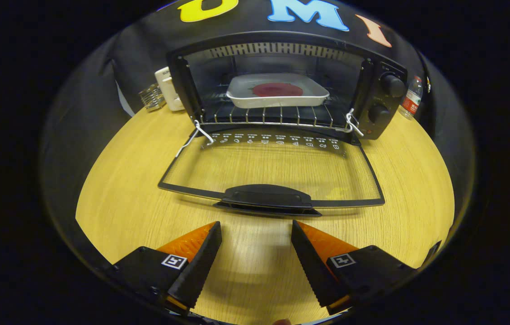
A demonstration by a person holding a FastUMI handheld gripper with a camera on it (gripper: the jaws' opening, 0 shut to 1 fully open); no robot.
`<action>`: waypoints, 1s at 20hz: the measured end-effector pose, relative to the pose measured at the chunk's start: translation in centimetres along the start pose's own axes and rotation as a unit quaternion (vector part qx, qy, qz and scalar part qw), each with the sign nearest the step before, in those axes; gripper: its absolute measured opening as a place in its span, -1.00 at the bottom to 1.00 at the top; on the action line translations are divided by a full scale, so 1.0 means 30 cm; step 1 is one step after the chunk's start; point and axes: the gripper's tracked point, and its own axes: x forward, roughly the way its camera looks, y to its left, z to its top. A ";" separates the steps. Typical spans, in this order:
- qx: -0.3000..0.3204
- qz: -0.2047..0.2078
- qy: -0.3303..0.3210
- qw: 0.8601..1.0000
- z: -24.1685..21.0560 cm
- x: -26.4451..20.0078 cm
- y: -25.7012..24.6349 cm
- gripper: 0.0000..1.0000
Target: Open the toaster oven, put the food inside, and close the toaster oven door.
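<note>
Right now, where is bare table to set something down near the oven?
Bare table lies left of the lowered door, to its right, and between its handle and the open gripper fingers. It is crowded beside the oven: a white box on one flank, a bottle on the other.

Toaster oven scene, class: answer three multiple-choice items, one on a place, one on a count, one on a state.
1. Where is the white dish with the red food?
A. on the rack inside the toaster oven
B. on the table
C. between the jaws

2. How many knobs are on the oven's panel?
A. one
B. two
C. four

3. How is the door?
A. shut
B. half raised
C. folded down flat

Key: 1 A, the dish sits on the wire rack; 2 B, two knobs stacked; 3 C, the door's handle lies just ahead of the open gripper.
</note>
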 end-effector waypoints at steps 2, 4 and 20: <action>0.009 -0.008 0.007 1.000 0.005 0.002 -0.002 0.91; 0.017 -0.019 0.011 1.000 0.011 0.012 -0.003 0.91; 0.043 -0.006 -0.031 0.999 0.070 -0.111 0.014 0.90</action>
